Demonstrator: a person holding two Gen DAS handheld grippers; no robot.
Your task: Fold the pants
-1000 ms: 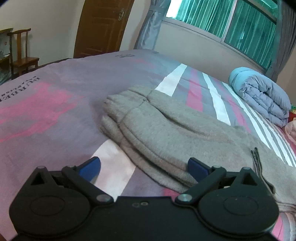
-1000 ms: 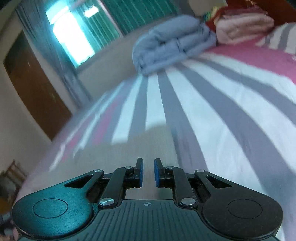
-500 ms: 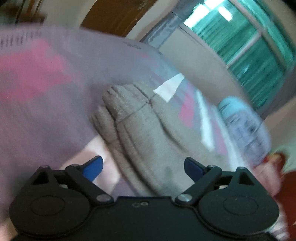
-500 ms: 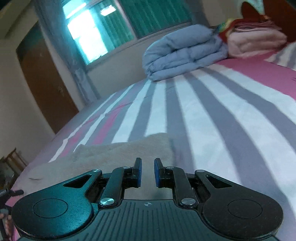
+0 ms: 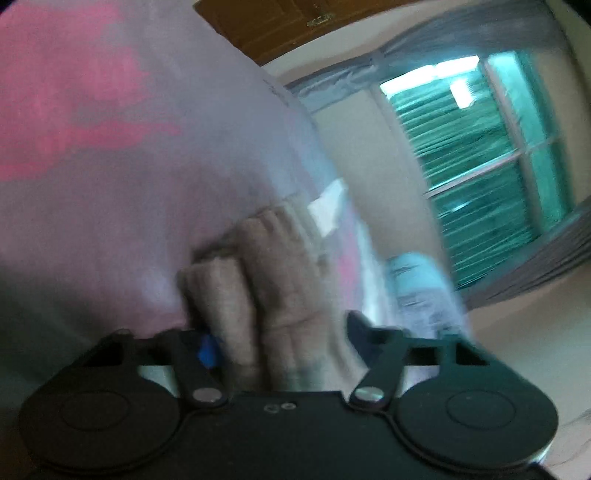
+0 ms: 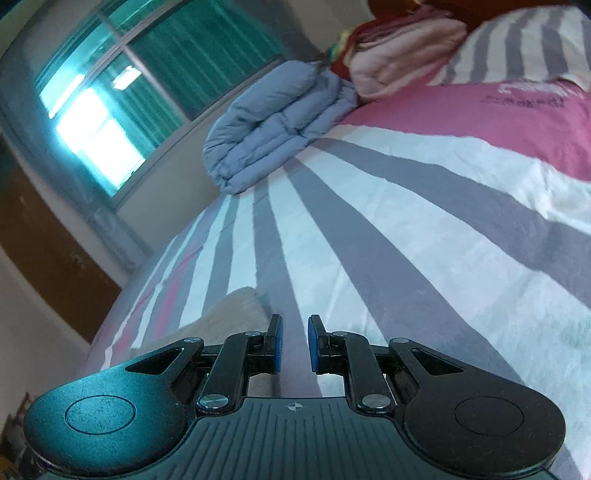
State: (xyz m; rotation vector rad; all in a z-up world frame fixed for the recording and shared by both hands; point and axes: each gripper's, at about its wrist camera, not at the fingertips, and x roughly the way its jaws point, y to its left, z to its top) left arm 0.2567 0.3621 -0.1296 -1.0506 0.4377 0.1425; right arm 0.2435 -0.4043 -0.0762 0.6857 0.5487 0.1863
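The grey-beige pants (image 5: pixel 273 288) lie folded in layers on the bed; the left wrist view is blurred. My left gripper (image 5: pixel 282 338) is rolled to one side with the thick folded end between its fingers. Its jaws are closing, and the blue pad (image 5: pixel 210 350) presses into the bunched cloth. In the right wrist view only a corner of the pants (image 6: pixel 229 314) shows, just left of my right gripper (image 6: pixel 294 343). That gripper hangs low over the striped bed cover (image 6: pixel 406 258), its pads almost together with nothing in the narrow gap.
A folded blue duvet (image 6: pixel 273 122) lies at the bed's far side under the window (image 6: pixel 147 74). Pink blankets (image 6: pixel 402 51) and a striped pillow (image 6: pixel 517 44) sit at the head end. A brown door (image 5: pixel 273 26) stands beyond the bed.
My left gripper has rolled, sunk onto the folded end of the pants and narrowed its jaws around it. My right gripper has slid across the bed with its view tilting; its jaws stayed as they were.
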